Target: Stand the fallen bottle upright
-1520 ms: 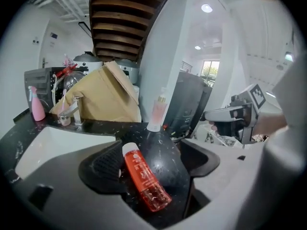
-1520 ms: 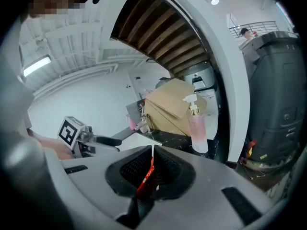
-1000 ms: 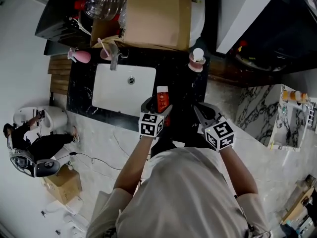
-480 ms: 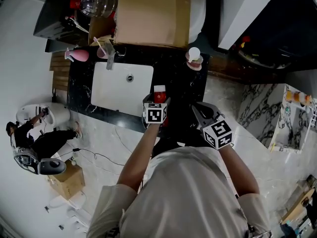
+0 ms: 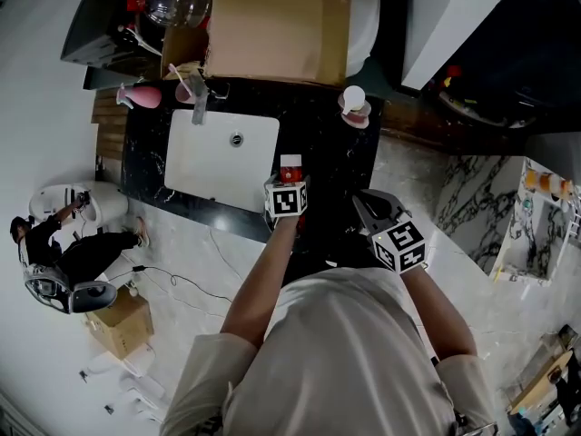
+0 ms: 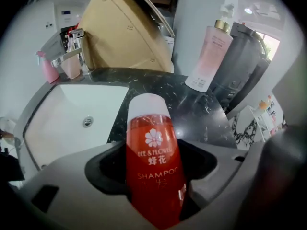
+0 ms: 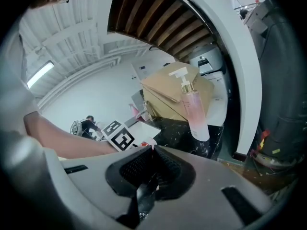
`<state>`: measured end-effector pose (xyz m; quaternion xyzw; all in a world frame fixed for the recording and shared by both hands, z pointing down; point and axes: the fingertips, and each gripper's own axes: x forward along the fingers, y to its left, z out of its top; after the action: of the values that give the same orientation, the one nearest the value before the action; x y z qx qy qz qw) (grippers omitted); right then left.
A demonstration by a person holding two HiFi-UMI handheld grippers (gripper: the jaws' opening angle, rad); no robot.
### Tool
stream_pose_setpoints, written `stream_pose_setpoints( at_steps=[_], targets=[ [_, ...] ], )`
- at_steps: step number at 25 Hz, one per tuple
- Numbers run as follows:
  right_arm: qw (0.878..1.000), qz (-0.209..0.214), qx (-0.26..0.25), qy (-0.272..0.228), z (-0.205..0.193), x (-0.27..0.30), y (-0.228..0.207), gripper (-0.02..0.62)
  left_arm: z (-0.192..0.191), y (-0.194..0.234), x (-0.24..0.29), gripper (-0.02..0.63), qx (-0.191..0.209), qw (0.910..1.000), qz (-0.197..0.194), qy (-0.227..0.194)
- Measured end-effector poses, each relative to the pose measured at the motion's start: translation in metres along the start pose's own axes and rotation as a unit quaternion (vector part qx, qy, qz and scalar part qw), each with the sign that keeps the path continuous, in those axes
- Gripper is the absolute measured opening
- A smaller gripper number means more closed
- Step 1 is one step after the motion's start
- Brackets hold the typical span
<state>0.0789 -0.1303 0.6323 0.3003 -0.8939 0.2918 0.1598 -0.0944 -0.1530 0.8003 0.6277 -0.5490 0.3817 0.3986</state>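
The red shampoo bottle with a white cap lies on the black counter, just right of the sink. My left gripper points steeply down over it, so only the cap end shows past the marker cube in the head view. In the left gripper view the bottle fills the space between the jaws of the left gripper. The jaws have just been closing and their pads meet its sides. My right gripper hovers to the right, apart from the bottle. In its own view the right gripper is shut on nothing.
A white sink with a faucet lies left of the bottle. A cardboard box stands behind it. A pink pump bottle stands upright at the counter's back right. A pink spray bottle and cup sit beside the faucet.
My left gripper has come down over the bottle and tipped steeply, now hiding most of its red body. The right gripper has sunk slightly.
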Motion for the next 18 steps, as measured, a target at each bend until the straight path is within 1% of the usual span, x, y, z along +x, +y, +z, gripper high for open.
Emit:
stream_pose_setpoints(
  at_steps=[2,9,15,18],
  targets=[
    [1.000,0.004,-0.002,-0.001,0.001,0.001,0.001,0.035,0.003,0.001,0.000,0.307,-0.004,1.0000,0.000,0.001],
    [1.000,0.004,-0.006,-0.007,0.006,-0.002,0.004,0.035,-0.002,-0.006,-0.012,0.291,0.012,0.9997,-0.022,-0.008],
    [1.000,0.005,-0.006,-0.013,0.008,-0.003,0.011,0.035,0.000,-0.016,-0.040,0.288,0.040,0.9975,-0.034,-0.047],
    [1.000,0.007,-0.009,-0.014,0.007,-0.001,0.017,0.035,0.000,-0.016,-0.050,0.290,0.044,0.9959,-0.038,-0.068]
  ],
)
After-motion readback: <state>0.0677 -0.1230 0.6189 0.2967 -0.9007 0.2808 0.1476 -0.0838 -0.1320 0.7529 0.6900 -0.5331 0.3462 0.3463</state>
